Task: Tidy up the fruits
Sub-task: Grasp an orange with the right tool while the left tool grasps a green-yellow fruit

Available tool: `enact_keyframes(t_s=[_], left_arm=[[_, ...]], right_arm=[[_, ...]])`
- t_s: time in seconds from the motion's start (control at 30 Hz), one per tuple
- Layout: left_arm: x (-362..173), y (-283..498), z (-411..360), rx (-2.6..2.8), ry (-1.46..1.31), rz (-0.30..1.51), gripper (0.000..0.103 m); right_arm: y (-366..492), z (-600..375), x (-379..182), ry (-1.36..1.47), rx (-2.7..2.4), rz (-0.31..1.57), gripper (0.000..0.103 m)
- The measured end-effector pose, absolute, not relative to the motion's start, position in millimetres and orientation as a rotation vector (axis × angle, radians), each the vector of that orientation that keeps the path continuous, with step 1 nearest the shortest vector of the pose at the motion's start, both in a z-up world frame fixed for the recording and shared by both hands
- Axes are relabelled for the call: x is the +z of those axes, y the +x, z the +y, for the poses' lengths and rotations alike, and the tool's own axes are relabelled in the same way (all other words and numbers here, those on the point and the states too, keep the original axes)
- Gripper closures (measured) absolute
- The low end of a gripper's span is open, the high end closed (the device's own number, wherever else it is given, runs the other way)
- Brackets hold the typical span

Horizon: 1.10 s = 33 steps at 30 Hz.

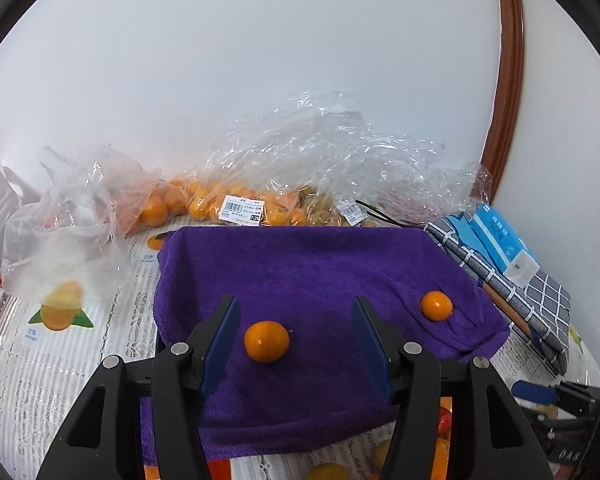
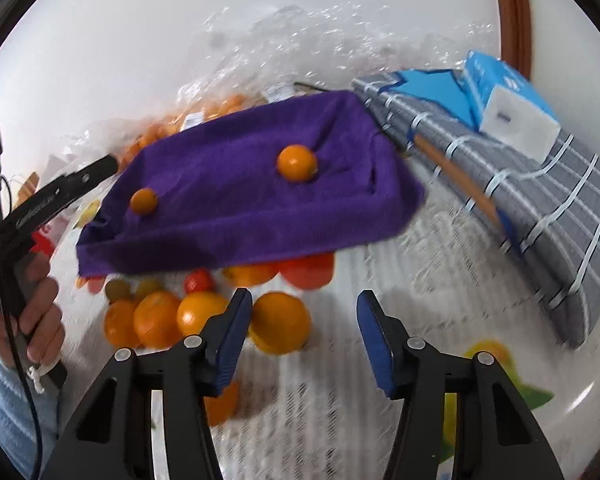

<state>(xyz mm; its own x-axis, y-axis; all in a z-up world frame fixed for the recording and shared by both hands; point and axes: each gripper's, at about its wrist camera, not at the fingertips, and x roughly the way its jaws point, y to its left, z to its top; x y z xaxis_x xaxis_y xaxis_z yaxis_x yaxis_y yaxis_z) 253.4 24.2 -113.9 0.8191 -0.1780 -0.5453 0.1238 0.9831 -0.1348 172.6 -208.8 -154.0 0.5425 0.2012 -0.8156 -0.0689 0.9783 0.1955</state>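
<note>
A purple towel [image 1: 320, 280] lies spread over a raised surface, with two small oranges on it. One small orange [image 1: 266, 341] sits between the fingers of my left gripper [image 1: 296, 328], which is open and touches nothing. The other small orange [image 1: 436, 305] rests near the towel's right edge. In the right wrist view the towel [image 2: 240, 200] carries the same two oranges [image 2: 143, 201] [image 2: 297, 163]. My right gripper [image 2: 304, 332] hangs open over the tablecloth, its left finger next to a large orange [image 2: 280, 322]. Several larger oranges [image 2: 156, 320] cluster in front of the towel.
Clear plastic bags [image 1: 204, 204] with several oranges lie against the white wall behind the towel. An empty crumpled bag [image 1: 60, 232] is at the left. A grey checked cloth [image 2: 520, 184] with a blue tissue pack [image 2: 508, 100] lies at the right. A hand [image 2: 40, 312] holds the left gripper.
</note>
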Motion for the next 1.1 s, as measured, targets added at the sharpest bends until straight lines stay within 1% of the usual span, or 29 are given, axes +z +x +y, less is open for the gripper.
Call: enact_keyframes(t_s=[0.1,0.2,0.27,0.3,0.33,0.6,0.77,1.0,1.03,1.1], left_arm=[[-114.8,250.8,23.9,-0.16,-0.093,0.592,0.048],[-114.8,247.0,23.7,-0.158,-0.092,0.595,0.048],[-114.0,244.0,24.2,-0.15,-0.092,0.602,0.048],[-114.1,243.2,24.7,-0.147,-0.093,0.609,0.048],[-114.1,241.2,26.1,-0.144,-0.097,0.623,0.048],[-115.9,206.6,39.9,-0.141,-0.077,0.697,0.048],[-129.1,188.7,46.4,-0.166,-0.1,0.777,0.048],[-150.9,195.7,37.5,-0.195,-0.115,0.869,0.048],[-152.1,197.9,35.8,-0.207,-0.125,0.875,0.049],[-155.8,202.7,31.9,-0.233,-0.15,0.893,0.054]], right_arm=[[168.3,-201.8,-156.9,0.132,0.178,0.989,0.049],[167.0,-195.0,-160.4,0.118,0.185,0.996,0.052],[167.9,-195.0,-160.3,0.12,0.191,0.991,0.06],[168.2,-195.9,-160.3,0.141,0.217,0.995,0.067],[169.9,-197.2,-160.3,0.153,0.229,0.999,0.07],[156.2,-206.8,-145.9,0.101,0.168,0.97,0.07],[152.3,-211.2,-155.5,0.068,0.15,0.985,0.07],[154.0,-210.7,-162.4,0.082,0.147,0.963,0.07],[153.6,-211.2,-162.0,0.085,0.147,0.959,0.07],[153.1,-212.7,-162.5,0.098,0.156,0.964,0.07]])
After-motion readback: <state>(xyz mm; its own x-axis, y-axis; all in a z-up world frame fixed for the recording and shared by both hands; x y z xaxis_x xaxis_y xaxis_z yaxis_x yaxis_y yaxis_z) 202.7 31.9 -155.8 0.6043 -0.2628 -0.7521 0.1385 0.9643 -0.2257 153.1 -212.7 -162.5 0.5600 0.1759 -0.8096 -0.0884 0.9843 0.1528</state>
